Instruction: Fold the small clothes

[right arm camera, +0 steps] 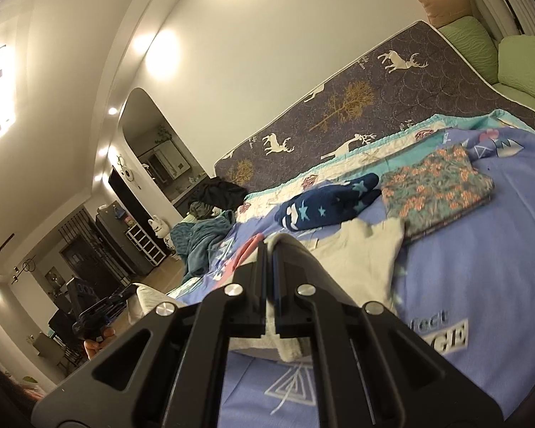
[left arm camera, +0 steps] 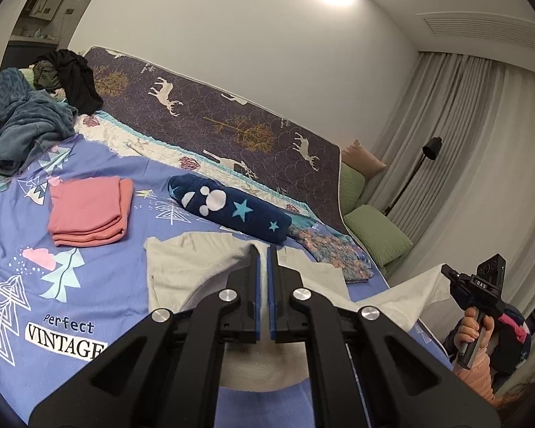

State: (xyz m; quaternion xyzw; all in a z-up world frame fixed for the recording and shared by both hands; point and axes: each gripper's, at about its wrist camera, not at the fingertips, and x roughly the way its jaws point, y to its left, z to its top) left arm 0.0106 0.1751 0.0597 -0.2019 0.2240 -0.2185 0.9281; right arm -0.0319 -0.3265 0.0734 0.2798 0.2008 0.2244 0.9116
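Cream-white cotton is the material in work here: a small pale shirt (left arm camera: 182, 267) lies on the lilac printed bedsheet (left arm camera: 28, 221), and its near edge is lifted by both tools. The left gripper (left arm camera: 267, 253) has its blue-lined jaws pressed together on a pinch of this cloth, and the right gripper (right arm camera: 269, 249) is closed on another part of the same edge. The far part of the shirt rests flat on the sheet, ahead of both tools.

My judgement is that the step in hand is to carry the near edge over to the far edge. To do it well, both grippers should travel at the same height and the same speed, so the fold line stays straight. The cloth between them should be kept lightly stretched, without pulling the far part along the sheet. The edge is best laid down before the jaws open.

Beyond the shirt, on the far left, lies a folded salmon-pink garment (left arm camera: 89, 210). A rolled navy fleece with stars (left arm camera: 232, 207) lies farther, and a folded floral cloth (right arm camera: 435, 189) on the right.
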